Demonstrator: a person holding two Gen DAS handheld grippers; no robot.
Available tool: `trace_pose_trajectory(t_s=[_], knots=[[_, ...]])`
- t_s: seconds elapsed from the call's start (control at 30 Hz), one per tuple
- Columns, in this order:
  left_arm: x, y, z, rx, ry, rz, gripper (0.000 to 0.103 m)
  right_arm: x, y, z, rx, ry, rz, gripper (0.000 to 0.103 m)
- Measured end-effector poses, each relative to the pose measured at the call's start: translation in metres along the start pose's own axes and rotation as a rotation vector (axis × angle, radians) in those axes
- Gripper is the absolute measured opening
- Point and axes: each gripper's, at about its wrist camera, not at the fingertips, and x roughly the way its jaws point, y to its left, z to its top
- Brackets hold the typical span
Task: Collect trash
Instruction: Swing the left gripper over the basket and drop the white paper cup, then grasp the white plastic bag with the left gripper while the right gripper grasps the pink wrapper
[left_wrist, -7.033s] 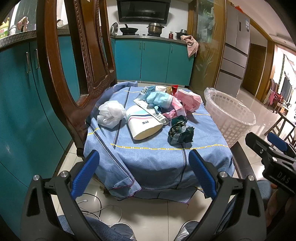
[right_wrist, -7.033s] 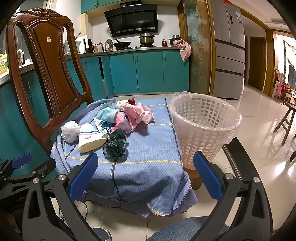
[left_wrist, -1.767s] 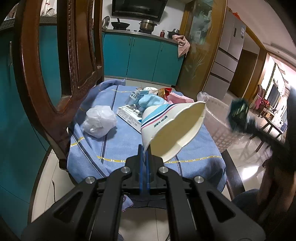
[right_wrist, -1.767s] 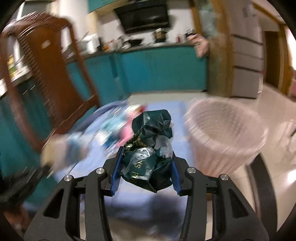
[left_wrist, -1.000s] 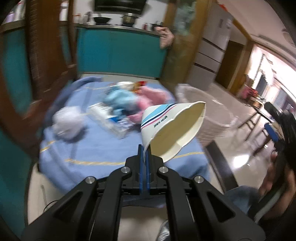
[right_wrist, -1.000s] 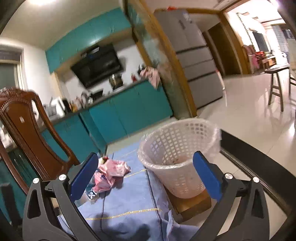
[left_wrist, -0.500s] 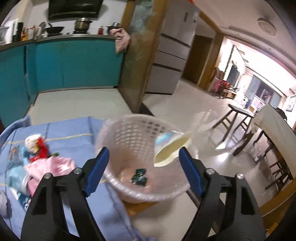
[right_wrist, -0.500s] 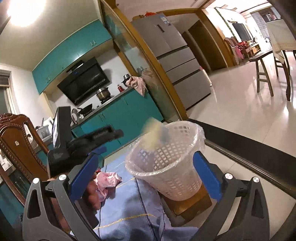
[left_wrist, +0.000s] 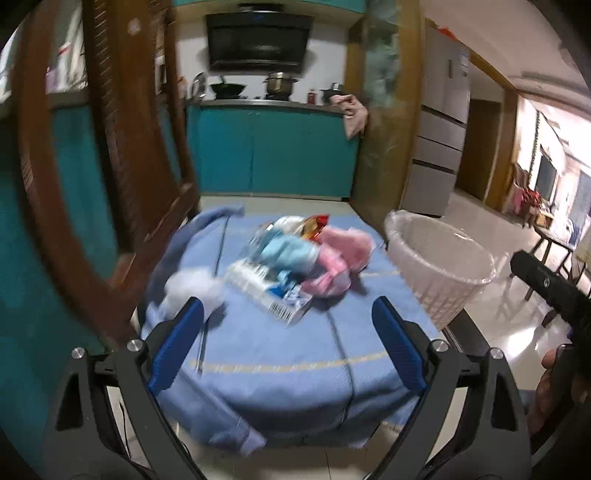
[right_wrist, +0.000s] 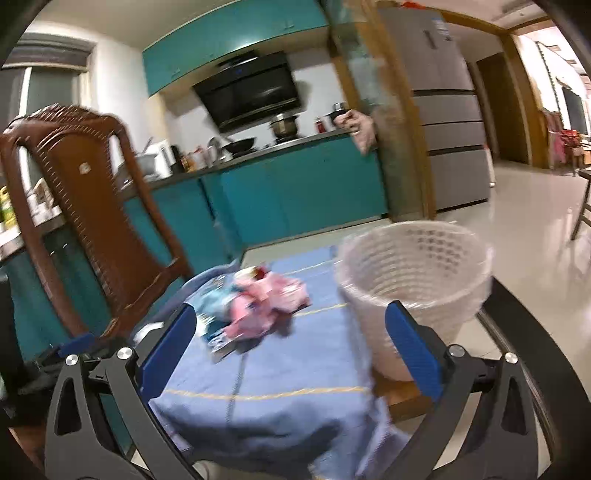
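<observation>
Left gripper (left_wrist: 288, 339): jaws opening, nothing between them. Right gripper (right_wrist: 290, 341): jaws wide, empty. Blue cloth (left_wrist: 280, 354) carries mixed trash (left_wrist: 295, 254) centrally; white basket (left_wrist: 439, 266) stands right. Wooden chair (right_wrist: 92, 206) left; teal cabinets (left_wrist: 273, 151) far.

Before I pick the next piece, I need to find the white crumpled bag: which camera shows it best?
The left wrist view: the white crumpled bag lies in the open on the blue cloth, blurred, just beyond the left finger. In the right wrist view I cannot make it out.
</observation>
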Motion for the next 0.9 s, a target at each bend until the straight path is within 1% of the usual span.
trace_pose_trajectory(t_s=[0.03,0.13,0.2,0.27,0.3,0.43,0.63,0.9], knots=[[0.0,0.003,-0.007,-0.002,0.017,0.008,0.092,0.001,0.006,-0.002,-0.008,0.011,0.007,0.1],[0.006,0.008,-0.011,0.025,0.072,0.03,0.092,0.004,0.027,-0.012,-0.067,0.035,0.017,0.1],[0.009,0.01,-0.011,0.014,0.105,0.019,0.092,0.0,0.033,-0.013,-0.104,0.031,0.012,0.1],[0.013,0.009,-0.009,0.012,0.121,0.033,0.092,-0.002,0.034,-0.014,-0.114,0.026,0.005,0.1],[0.012,0.011,-0.009,0.011,0.125,0.038,0.092,-0.001,0.033,-0.014,-0.117,0.027,0.002,0.1],[0.012,0.01,-0.009,0.011,0.122,0.003,0.092,-0.001,0.035,-0.012,-0.129,0.029,-0.011,0.1],[0.015,0.013,-0.01,-0.006,0.122,0.015,0.092,0.002,0.04,-0.012,-0.149,0.034,-0.012,0.1],[0.015,0.013,-0.01,-0.009,0.112,0.02,0.092,0.003,0.036,-0.01,-0.144,0.049,-0.012,0.1]])
